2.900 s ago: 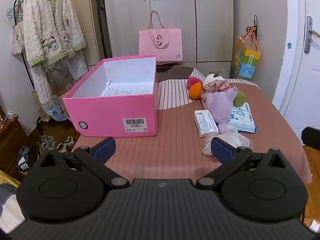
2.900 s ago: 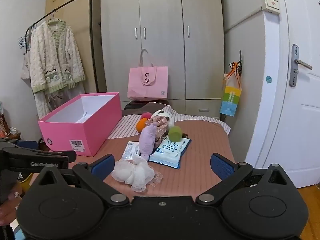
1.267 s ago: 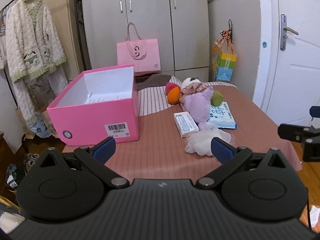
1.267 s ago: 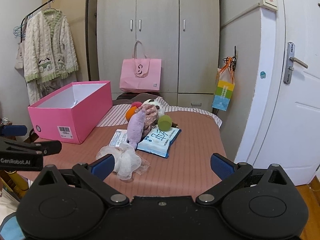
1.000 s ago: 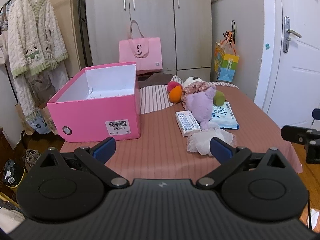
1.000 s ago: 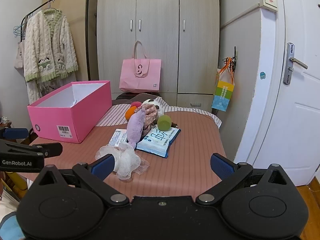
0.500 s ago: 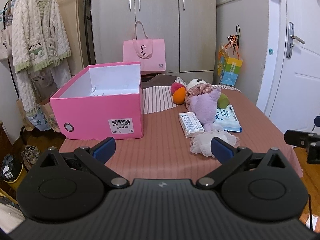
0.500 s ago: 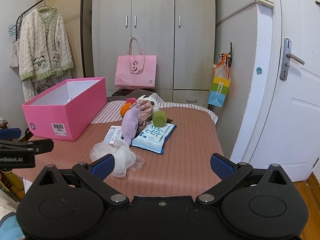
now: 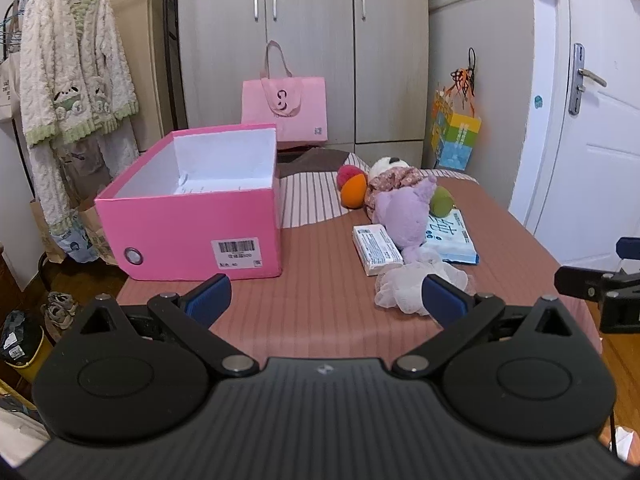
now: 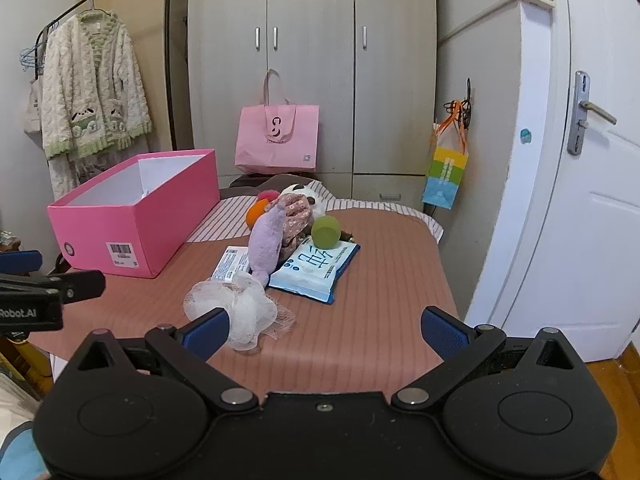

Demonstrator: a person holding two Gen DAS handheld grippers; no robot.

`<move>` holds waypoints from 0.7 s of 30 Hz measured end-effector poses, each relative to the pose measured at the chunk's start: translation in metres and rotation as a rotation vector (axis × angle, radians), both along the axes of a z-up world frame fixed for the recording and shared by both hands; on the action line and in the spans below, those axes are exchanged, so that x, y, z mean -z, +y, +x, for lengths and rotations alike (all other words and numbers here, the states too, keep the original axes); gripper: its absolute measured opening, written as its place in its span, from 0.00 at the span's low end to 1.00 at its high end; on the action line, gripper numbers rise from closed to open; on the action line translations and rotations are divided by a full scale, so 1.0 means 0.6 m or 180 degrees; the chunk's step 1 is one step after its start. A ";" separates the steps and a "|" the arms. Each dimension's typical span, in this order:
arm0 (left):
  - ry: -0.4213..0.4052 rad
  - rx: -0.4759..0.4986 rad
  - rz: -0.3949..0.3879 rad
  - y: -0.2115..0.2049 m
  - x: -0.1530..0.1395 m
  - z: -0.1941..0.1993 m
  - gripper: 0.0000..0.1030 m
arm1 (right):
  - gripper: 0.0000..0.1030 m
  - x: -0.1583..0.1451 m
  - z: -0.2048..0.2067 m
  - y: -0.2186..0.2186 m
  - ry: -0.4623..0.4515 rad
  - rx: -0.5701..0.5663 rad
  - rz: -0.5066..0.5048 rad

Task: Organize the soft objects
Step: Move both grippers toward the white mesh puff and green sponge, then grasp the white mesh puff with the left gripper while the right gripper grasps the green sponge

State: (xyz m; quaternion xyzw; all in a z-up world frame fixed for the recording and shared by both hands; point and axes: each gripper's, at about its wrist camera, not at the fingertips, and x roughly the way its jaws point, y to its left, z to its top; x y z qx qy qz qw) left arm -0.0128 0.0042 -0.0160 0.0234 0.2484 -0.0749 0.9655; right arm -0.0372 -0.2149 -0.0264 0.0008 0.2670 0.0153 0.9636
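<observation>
Step in hand: approach, nothing packed.
- My left tongs [image 9: 324, 295], lower centre: spread wide, empty.
- My right tongs [image 10: 324, 329]: spread wide, empty.
- Mesh puff [image 10: 240, 312]: nearest, centre-left, on desk [image 10: 380, 280].
- Pink box [image 10: 132, 216], left: open.

Next, I judge: close on the puff, carry it boxward.

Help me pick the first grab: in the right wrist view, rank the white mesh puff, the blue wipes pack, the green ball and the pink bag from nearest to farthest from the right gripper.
1. White mesh puff, by the left jaw of the right gripper.
2. Blue wipes pack, mid-table.
3. Green ball, just behind the pack.
4. Pink bag, against the wardrobe.
</observation>
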 end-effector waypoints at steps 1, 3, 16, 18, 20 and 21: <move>0.0015 0.0016 -0.0026 -0.001 0.002 0.004 1.00 | 1.00 0.001 0.003 -0.002 0.0012 -0.0013 0.0024; 0.0048 0.0054 -0.0090 -0.004 0.004 0.013 1.00 | 1.00 0.003 0.007 -0.007 0.0008 -0.0045 0.0089; -0.0060 0.0239 0.0089 -0.073 0.072 0.098 0.99 | 1.00 0.041 0.086 -0.034 -0.0254 -0.0162 0.0041; 0.0001 0.0313 0.0022 -0.081 0.082 0.113 0.98 | 1.00 0.049 0.105 -0.044 -0.0223 -0.0202 0.0149; 0.0055 0.0385 -0.0045 -0.089 0.091 0.127 0.98 | 0.99 0.057 0.126 -0.052 -0.0211 -0.0230 0.0230; 0.0074 0.0430 -0.0098 -0.092 0.095 0.133 0.98 | 0.99 0.061 0.135 -0.053 -0.0213 -0.0240 0.0240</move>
